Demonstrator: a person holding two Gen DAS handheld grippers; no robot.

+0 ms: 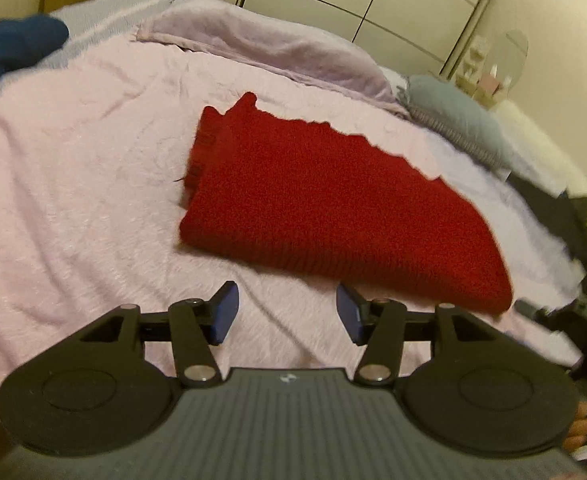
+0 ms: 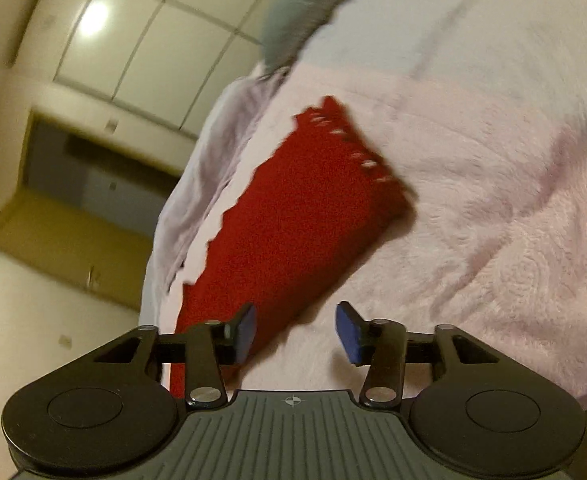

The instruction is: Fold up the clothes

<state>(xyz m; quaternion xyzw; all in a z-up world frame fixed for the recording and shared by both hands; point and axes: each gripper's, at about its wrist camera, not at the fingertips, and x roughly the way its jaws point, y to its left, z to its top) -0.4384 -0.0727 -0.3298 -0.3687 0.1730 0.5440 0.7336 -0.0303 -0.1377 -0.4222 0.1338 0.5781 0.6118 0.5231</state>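
Lying folded flat on the pink blanket (image 1: 73, 184), the red knit garment (image 1: 333, 208) sat mid-bed, its scalloped edge toward the far side. The left gripper (image 1: 287, 312) hovered just near of it, jaws wide and empty; the right gripper (image 2: 295, 332) likewise gaped, gripping nothing.

Red knitted garment (image 1: 333, 208), folded flat, scalloped edge, lying on pink fuzzy blanket (image 1: 73, 168)
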